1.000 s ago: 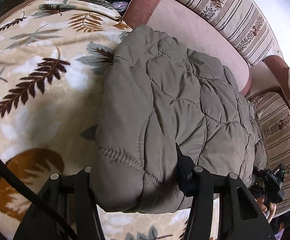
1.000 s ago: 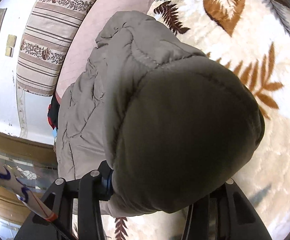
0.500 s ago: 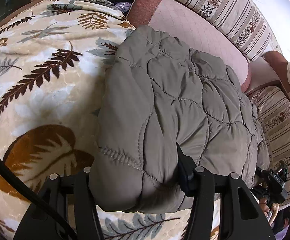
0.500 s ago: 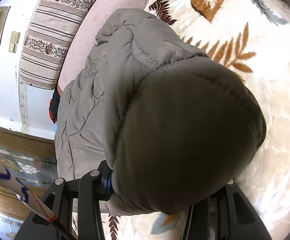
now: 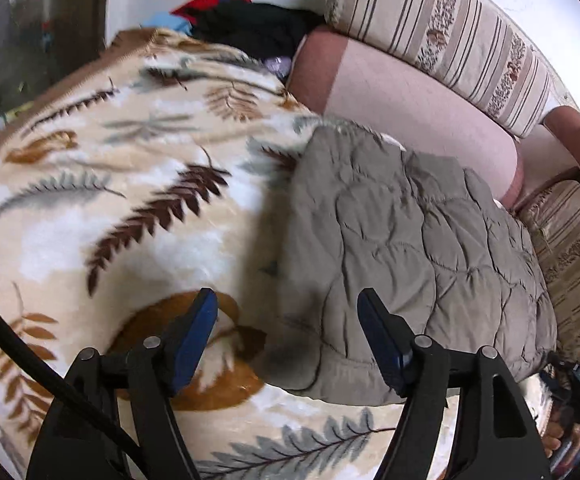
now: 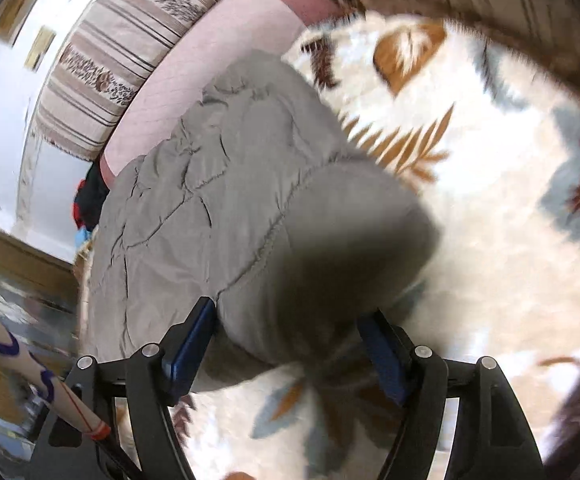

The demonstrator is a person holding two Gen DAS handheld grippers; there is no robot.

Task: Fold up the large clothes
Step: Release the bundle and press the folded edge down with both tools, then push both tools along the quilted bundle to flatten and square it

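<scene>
A grey-green quilted jacket [image 5: 409, 240] lies folded in a thick bundle on a cream blanket with a leaf print [image 5: 110, 208]. My left gripper [image 5: 286, 324] is open and empty, just short of the jacket's near left corner, with nothing between its blue pads. In the right wrist view the jacket [image 6: 230, 208] bulges toward the camera. My right gripper [image 6: 286, 332] is open, and the jacket's near end sits loosely between its blue pads. That view is blurred by motion.
A pink sofa seat [image 5: 401, 96] and striped back cushions [image 5: 449, 40] run behind the jacket. A pile of dark and red clothes [image 5: 242, 20] lies at the far end of the blanket. A second striped cushion [image 5: 569, 240] lies right of the jacket.
Both grippers have opened and let go of the jacket. They have drawn back from it, and the jacket now lies on the blanket on its own.
</scene>
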